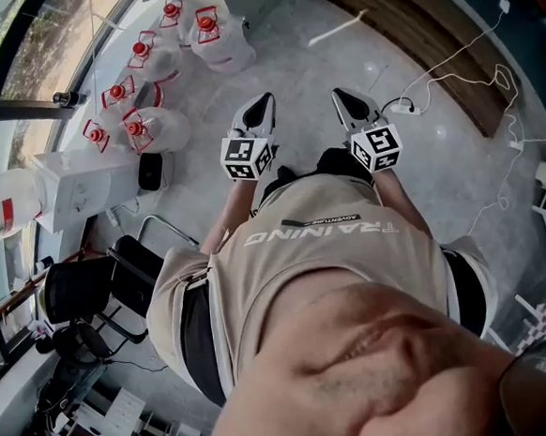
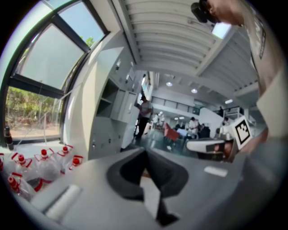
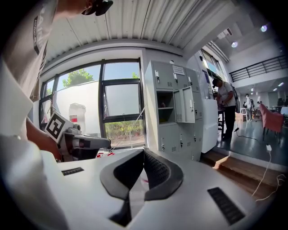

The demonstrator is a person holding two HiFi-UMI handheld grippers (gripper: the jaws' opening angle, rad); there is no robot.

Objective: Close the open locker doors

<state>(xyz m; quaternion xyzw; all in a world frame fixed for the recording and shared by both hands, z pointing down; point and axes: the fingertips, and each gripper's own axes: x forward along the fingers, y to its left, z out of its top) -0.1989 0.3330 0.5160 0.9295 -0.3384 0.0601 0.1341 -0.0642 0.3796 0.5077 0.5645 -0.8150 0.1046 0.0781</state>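
The grey lockers (image 3: 173, 108) stand several steps ahead beside the window. One upper door (image 3: 185, 105) hangs open, with its compartment (image 3: 164, 107) showing shelves. In the left gripper view the lockers (image 2: 114, 108) appear at left centre, also with an open compartment (image 2: 104, 104). My left gripper (image 1: 262, 108) and right gripper (image 1: 345, 101) are held side by side in front of my chest, far from the lockers. The left gripper (image 2: 145, 152) has its jaws shut and empty. So does the right gripper (image 3: 144, 152).
Several water jugs (image 1: 148, 62) with red caps stand on the floor by the window, next to a white box (image 1: 78, 185). A white cable (image 1: 488, 82) trails over the floor at right. A wooden step (image 3: 243, 164) runs past the lockers, where a person (image 3: 225, 105) stands. Black chairs (image 1: 91, 292) are behind left.
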